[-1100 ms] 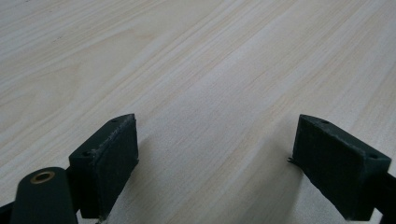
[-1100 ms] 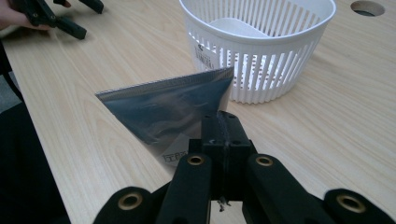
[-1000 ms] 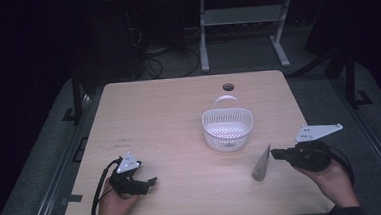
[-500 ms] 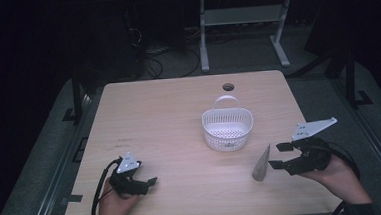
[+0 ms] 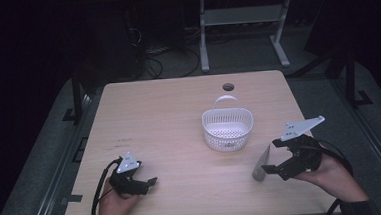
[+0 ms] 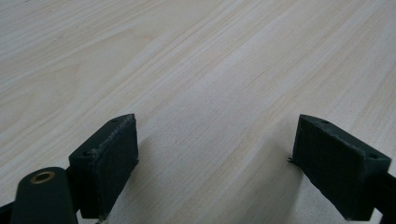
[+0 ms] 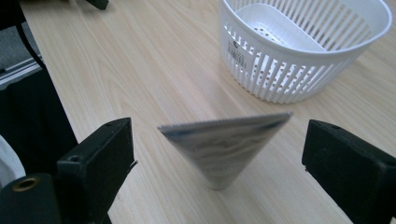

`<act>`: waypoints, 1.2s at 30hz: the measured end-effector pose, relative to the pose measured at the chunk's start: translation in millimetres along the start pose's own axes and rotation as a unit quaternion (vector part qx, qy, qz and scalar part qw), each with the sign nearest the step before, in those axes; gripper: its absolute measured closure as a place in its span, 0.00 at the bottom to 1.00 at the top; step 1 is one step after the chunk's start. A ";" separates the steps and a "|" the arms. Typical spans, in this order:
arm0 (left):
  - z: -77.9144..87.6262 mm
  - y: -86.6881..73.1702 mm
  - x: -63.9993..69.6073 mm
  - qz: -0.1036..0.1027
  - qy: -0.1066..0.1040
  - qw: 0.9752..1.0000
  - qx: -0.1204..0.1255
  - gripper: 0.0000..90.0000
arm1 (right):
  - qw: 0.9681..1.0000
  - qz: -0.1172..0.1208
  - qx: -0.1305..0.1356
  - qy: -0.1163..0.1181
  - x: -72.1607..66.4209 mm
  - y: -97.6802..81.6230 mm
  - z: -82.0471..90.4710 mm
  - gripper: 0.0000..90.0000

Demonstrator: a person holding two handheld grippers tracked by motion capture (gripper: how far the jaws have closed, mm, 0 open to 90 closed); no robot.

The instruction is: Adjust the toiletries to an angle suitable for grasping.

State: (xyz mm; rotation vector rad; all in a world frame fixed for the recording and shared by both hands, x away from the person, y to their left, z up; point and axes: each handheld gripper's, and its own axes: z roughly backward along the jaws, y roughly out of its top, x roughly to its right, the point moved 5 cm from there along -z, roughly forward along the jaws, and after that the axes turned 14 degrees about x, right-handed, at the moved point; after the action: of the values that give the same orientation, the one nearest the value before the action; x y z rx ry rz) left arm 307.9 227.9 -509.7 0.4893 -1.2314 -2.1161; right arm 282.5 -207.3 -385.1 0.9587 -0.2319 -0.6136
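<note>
At the lower right of the high view, the right gripper (image 5: 277, 158) is held just above the wooden table (image 5: 169, 119) with its jaws spread wide, released; a tube (image 5: 262, 162) standing on its cap, crimped end up, sits just ahead of them, apart from both pads in the right gripper view. A white slotted basket (image 5: 228, 127) stands right of centre, near the tube. At the lower left, the left gripper (image 5: 142, 183) rests on the table, jaws likewise apart over bare wood. A round hole (image 5: 228, 87) marks the tabletop's upper edge.
</note>
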 end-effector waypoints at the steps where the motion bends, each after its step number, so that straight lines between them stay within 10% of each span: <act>1: 0.0 0.0 0.0 0.000 0.000 1.000 0.000 0.15 | 1.000 0.000 0.000 0.000 0.0 0.0 0.0 0.10; 36: 0.9 -0.4 0.8 -0.001 -0.002 1.000 0.000 0.15 | 0.999 0.021 -0.036 0.003 -2.6 7.1 -20.6 0.21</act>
State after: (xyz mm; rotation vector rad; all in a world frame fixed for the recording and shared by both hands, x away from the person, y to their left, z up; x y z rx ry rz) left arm 306.7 228.1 -509.6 0.4859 -1.2337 -2.1209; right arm 292.3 -188.5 -390.7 0.8842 -0.2226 -0.5769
